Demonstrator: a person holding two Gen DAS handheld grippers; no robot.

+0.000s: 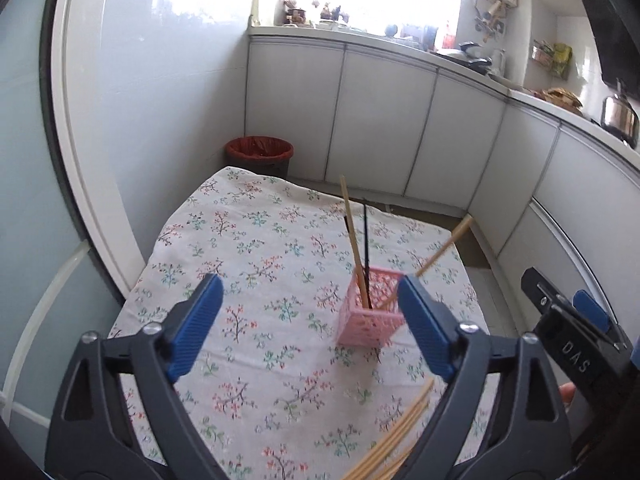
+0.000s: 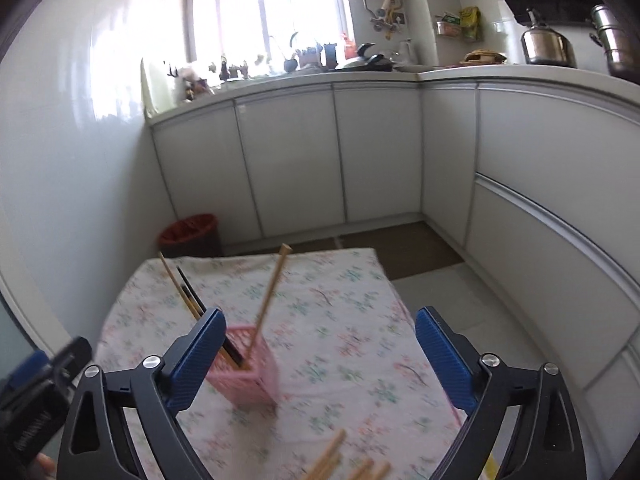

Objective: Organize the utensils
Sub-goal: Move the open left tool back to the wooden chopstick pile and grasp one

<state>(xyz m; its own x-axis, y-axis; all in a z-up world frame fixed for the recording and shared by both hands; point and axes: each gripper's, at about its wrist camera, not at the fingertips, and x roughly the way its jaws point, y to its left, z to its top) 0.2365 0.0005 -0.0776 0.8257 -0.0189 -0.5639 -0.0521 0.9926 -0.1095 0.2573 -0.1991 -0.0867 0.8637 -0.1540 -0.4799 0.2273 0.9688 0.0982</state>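
A pink lattice holder (image 1: 370,312) stands on the floral tablecloth (image 1: 256,264). It holds two wooden chopsticks (image 1: 353,236) and two black ones (image 1: 365,236). Loose wooden chopsticks (image 1: 404,440) lie on the cloth near me. My left gripper (image 1: 310,320) is open and empty, above the cloth, its right finger just beside the holder. In the right wrist view the holder (image 2: 248,376) sits by the left finger of my right gripper (image 2: 318,360), which is open and empty. Loose chopsticks (image 2: 332,456) show at the bottom. The right gripper also shows in the left wrist view (image 1: 576,320).
A dark bin with a red liner (image 1: 259,156) stands on the floor beyond the table's far left corner. White kitchen cabinets (image 2: 360,152) run behind and to the right. The counter holds pots, a kettle (image 2: 546,46) and small items.
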